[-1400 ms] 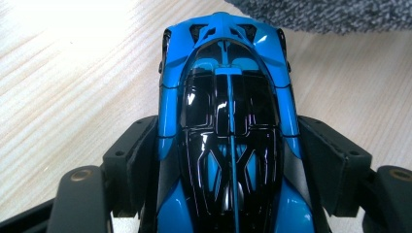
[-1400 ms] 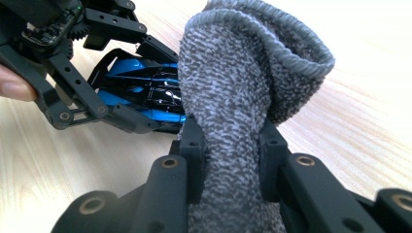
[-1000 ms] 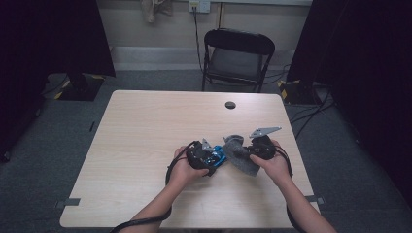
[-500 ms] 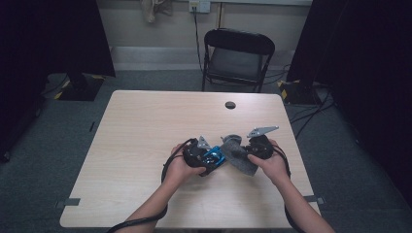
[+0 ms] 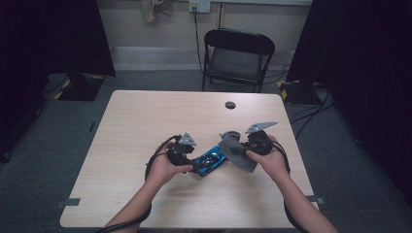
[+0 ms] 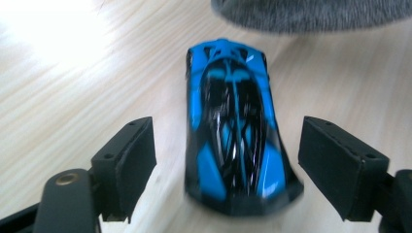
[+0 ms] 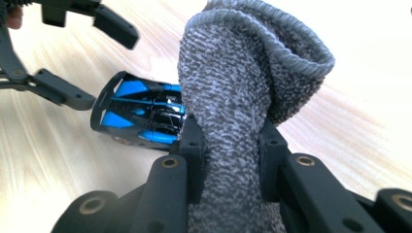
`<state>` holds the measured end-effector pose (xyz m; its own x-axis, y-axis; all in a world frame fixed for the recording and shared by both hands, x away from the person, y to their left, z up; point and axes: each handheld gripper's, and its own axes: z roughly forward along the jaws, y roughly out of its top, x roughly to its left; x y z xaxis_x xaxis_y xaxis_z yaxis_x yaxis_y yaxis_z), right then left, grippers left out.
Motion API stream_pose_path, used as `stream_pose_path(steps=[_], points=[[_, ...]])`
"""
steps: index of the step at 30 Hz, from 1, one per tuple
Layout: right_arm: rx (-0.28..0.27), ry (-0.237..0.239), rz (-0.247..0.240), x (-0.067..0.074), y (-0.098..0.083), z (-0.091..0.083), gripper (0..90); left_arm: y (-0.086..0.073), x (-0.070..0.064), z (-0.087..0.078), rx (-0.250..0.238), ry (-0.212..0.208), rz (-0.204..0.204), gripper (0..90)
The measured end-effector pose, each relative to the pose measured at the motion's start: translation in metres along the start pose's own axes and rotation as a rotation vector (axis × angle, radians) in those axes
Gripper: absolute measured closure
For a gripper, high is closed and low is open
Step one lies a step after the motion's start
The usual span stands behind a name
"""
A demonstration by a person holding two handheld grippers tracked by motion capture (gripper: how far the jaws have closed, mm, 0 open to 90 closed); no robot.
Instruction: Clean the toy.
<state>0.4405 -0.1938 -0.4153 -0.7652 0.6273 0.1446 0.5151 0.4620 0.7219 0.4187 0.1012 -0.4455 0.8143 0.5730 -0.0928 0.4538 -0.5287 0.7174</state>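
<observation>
My left fingers (image 6: pixel 228 160), just opening, sit either side of the blue car (image 6: pixel 233 121), which points at the sock (image 7: pixel 243 97) my right fingers (image 7: pixel 228 145) squeeze.

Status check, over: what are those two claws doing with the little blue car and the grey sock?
Left claw open, jaws just widening, clear of blue toy car between them. Right claw clamped on grey sock. Car on table, sock mouth beside it. Nothing blocking.

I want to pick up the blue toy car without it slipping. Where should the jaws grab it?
Grab the blue toy car across its two long sides, near the middle, coming from its wide rear end as the left gripper does now. The body is long and narrow with fairly straight sides, so it probably fits between the open jaws. The nose points at the grey sock, pinched in the right gripper.
</observation>
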Motion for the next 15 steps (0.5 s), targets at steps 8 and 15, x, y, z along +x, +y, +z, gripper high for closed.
stream_pose_path(steps=[8, 15], points=[[0.004, 0.009, -0.011, 0.007, 0.017, 0.003, 71.7, -0.039, 0.014, -0.032, 0.000, 0.005, -0.018, 19.1], [0.011, 0.038, -0.038, 0.020, 0.037, 0.016, 71.7, -0.085, 0.019, -0.049, 0.047, 0.023, -0.034, 19.3]])
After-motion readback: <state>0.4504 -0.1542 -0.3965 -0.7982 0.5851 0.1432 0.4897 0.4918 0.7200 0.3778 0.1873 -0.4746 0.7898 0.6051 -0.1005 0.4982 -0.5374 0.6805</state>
